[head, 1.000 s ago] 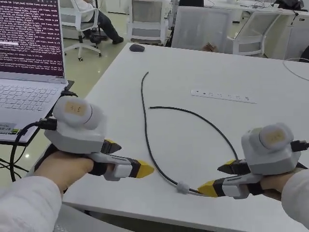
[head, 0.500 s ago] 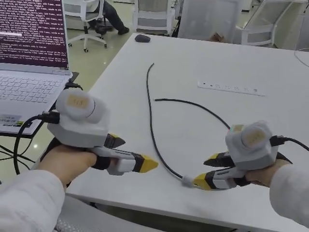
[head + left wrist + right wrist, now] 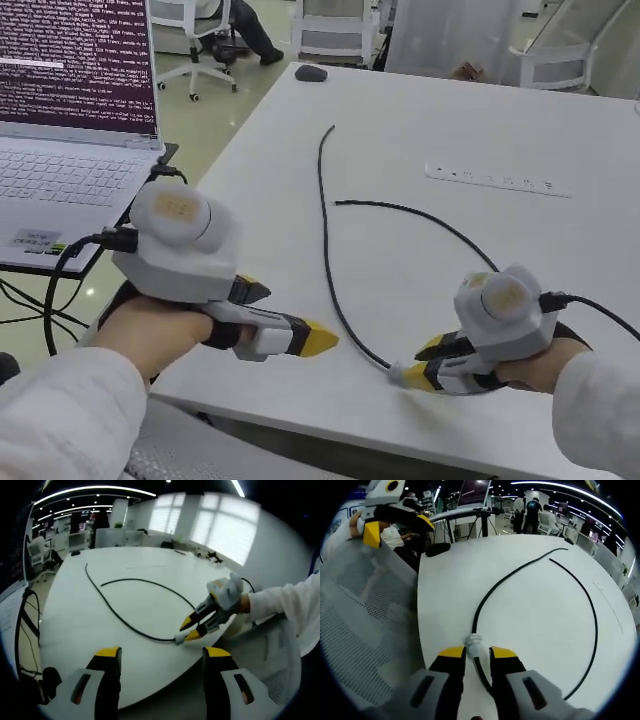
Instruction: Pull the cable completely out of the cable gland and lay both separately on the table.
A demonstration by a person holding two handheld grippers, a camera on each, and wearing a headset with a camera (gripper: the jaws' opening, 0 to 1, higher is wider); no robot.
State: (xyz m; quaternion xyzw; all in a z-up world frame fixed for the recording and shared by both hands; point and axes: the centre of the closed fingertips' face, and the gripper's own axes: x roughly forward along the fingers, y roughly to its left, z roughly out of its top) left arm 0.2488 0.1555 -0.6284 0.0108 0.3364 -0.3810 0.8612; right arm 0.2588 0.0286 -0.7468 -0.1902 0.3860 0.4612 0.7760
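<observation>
Between right gripper [image 3: 472,653] fingers [image 3: 451,654]: cable [image 3: 323,230], cable gland [image 3: 473,642] at tips.

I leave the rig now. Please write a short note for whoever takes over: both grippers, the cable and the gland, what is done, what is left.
Left gripper: open, empty, in the air by the table's near left edge.
Right gripper: jaws either side of the cable, just behind the cable gland; I cannot tell if they clamp it.
Cable: looped on the table, with the gland on it at the near edge.
Done: nothing separated.
Left: pull the cable out of the gland, lay both apart.
</observation>
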